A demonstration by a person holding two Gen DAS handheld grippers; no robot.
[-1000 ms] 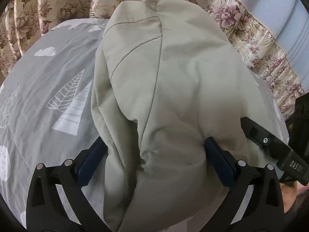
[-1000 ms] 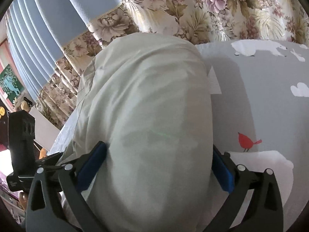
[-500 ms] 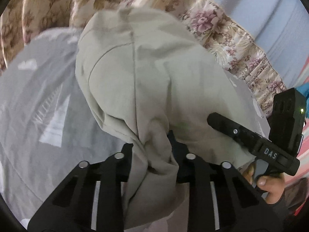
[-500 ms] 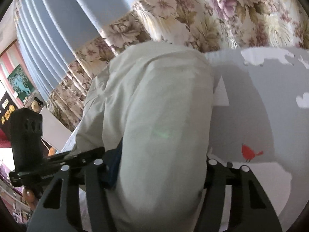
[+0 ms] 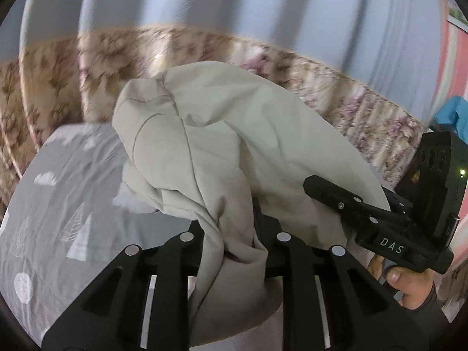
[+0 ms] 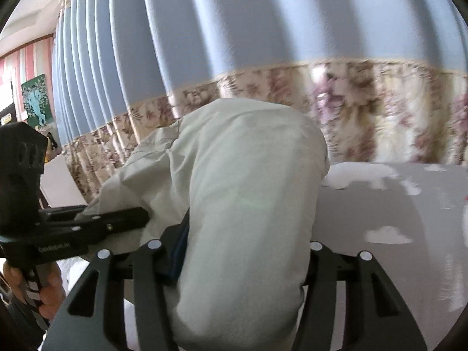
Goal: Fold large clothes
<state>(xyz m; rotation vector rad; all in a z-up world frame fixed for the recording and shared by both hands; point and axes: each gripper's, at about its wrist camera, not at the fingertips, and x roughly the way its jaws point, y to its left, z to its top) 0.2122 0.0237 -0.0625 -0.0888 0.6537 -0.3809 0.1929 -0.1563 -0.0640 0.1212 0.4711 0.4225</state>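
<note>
Nearest the left wrist camera, the left tongs (image 5: pixel 231 228) have a bunched fold of the pale beige garment (image 5: pixel 222 152) pinched between their jaws, which have just been closing on it — the cloth squeezes up through the narrow gap and spills down over the black frame below. Just beside them to the right in that view, the right tongs (image 5: pixel 327 188) reach into the side of the same garment, carried by a hand (image 5: pixel 409 286) with a dark sleeve at the wrist. In the right wrist view the right tongs (image 6: pixel 245 234) clasp a much thicker roll of the garment (image 6: pixel 248 199); their jaws too have just been closing, and the blue pad on the left jaw presses into the fabric while the right jaw is hidden behind the roll. The left tongs (image 6: pixel 128 219) show at the left of this view, held by the other hand (image 6: pixel 44 286), their tip against the cloth. From both grips the garment runs away from the cameras as a rumpled mound, its far part resting on the bed's grey sheet (image 5: pixel 64 204) printed with white clouds and trees. Beyond the bed hangs a curtain (image 6: pixel 263 44) — blue pleats above, a blurred floral band below.
</note>
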